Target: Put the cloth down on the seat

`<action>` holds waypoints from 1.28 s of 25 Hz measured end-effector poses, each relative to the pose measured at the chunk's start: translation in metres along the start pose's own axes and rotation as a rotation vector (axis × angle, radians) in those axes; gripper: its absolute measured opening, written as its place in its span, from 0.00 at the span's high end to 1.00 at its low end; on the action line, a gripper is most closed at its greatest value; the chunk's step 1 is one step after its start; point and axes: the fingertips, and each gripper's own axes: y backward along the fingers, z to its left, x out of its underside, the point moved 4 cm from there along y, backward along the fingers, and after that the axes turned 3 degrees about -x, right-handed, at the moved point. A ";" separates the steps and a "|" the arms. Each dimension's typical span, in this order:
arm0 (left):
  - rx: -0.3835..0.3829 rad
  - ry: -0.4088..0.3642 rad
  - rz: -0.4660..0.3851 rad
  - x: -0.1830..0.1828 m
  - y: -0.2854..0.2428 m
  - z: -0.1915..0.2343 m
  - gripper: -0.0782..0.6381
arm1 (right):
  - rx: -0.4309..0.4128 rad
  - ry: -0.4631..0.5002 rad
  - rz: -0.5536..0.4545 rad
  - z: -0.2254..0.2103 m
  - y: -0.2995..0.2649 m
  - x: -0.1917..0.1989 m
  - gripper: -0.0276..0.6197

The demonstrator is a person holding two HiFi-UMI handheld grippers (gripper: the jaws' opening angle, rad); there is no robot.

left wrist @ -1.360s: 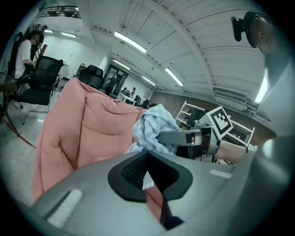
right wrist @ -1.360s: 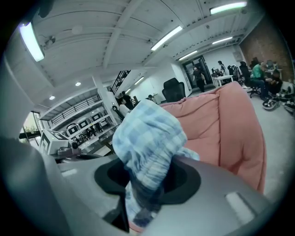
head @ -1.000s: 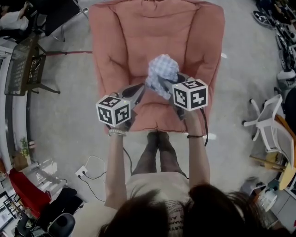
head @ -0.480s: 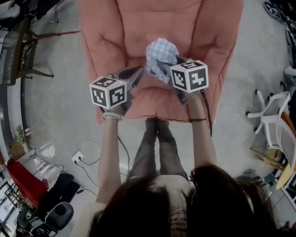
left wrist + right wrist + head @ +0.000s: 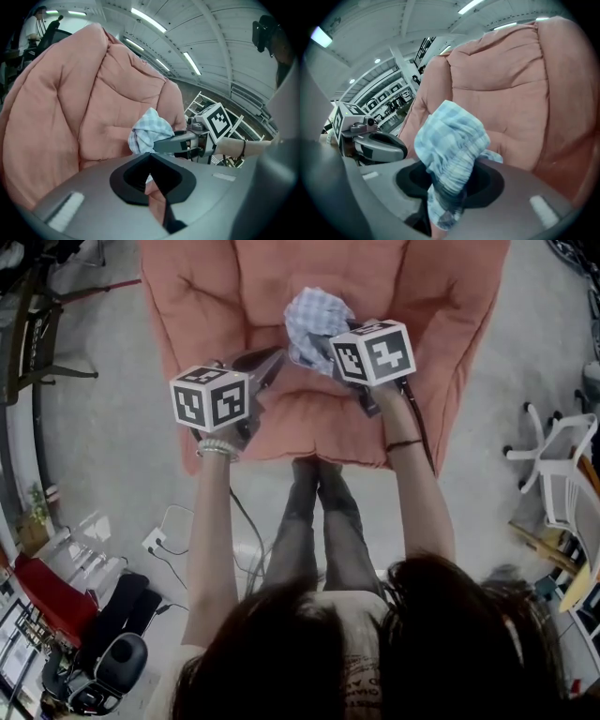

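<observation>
The main risk is a release too high: the bunched cloth [image 5: 314, 320] could bounce or roll off the seat [image 5: 309, 423] toward its front edge and the floor [image 5: 103, 456]. It also sits deep between the jaws, so a fold may cling to one of them when they part and be dragged back up. The left gripper [image 5: 267, 362], just beside the cloth at centre left of the head view, could snag it if it drifts inward. The right gripper [image 5: 323, 345] is clamped on the cloth, its jaws kept fairly wide by the wad, which bulges above them at top centre, seemingly clear of the cushion. The left gripper's jaws look closed, with nothing between them.
</observation>
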 end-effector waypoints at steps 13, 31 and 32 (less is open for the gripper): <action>-0.004 0.045 0.039 0.022 -0.018 0.015 0.90 | 0.022 0.040 0.147 -0.012 -0.038 0.028 0.70; 0.017 0.094 0.068 0.051 -0.023 0.022 0.90 | 0.107 -0.040 0.261 -0.026 -0.066 0.060 0.68; 0.019 0.093 0.068 0.051 -0.023 0.023 0.90 | 0.112 -0.043 0.259 -0.026 -0.066 0.060 0.68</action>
